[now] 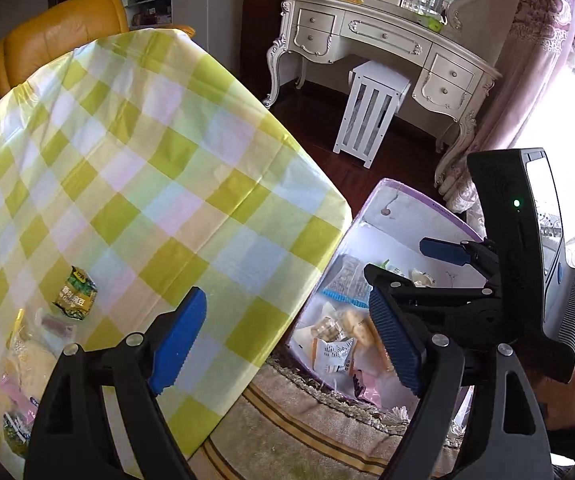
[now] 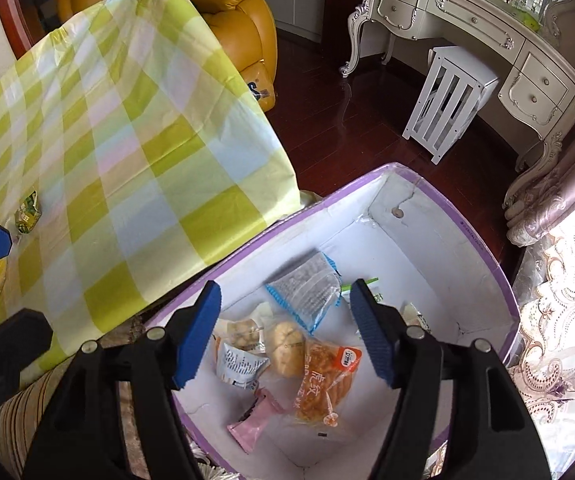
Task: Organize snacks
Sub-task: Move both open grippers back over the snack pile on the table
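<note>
Nearest, the right tool [image 2: 285, 330] hangs with jaws spread wide and empty over the purple-rimmed box [image 2: 483, 248] on the floor, where the orange snack packet [image 2: 327, 384] lies flat, its long axis running from the near wall up toward the right, with the pink packet [image 2: 253, 420] just beside its lower end and the grey zip bag [image 2: 307, 292] lying farther in. Likewise the left tool [image 1: 287, 336] stands wide open with nothing between its blue pads, poised over the counter's edge beside the box. Farther left on the checked counter [image 1: 167, 160], the green pea packet [image 1: 76, 294] lies tilted, top pointing away, near other clear-wrapped snacks [image 1: 27, 360].
</note>
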The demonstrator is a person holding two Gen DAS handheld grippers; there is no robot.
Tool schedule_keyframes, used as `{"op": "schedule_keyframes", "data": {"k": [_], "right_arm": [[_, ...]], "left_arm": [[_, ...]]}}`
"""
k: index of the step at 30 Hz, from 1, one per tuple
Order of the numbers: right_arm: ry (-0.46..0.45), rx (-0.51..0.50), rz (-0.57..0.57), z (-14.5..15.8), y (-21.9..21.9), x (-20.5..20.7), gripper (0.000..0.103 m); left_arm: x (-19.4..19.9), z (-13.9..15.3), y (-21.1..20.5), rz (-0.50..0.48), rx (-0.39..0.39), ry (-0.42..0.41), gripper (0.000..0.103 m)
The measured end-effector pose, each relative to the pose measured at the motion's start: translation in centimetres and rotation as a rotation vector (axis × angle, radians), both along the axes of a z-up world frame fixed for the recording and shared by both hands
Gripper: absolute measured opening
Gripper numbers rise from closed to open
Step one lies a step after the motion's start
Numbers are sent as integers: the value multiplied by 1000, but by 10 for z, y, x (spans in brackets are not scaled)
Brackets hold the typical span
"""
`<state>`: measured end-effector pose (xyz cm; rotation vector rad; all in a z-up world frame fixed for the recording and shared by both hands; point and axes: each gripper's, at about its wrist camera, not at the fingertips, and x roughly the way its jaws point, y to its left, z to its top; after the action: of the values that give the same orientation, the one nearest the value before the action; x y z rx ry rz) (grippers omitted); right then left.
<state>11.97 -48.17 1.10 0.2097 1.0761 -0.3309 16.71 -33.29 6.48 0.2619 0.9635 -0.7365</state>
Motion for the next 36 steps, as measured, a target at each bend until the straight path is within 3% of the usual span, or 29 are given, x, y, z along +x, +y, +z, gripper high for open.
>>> {"op": "schedule_keyframes", "data": {"k": [12,36], "right_arm": [[-55,45,155,14,83,23,72],[-60,149,403,3,200,47,73]], "left_arm": [[24,15,114,291,-22,-60,81],[11,-14,314,781,-162,10,81]]}}
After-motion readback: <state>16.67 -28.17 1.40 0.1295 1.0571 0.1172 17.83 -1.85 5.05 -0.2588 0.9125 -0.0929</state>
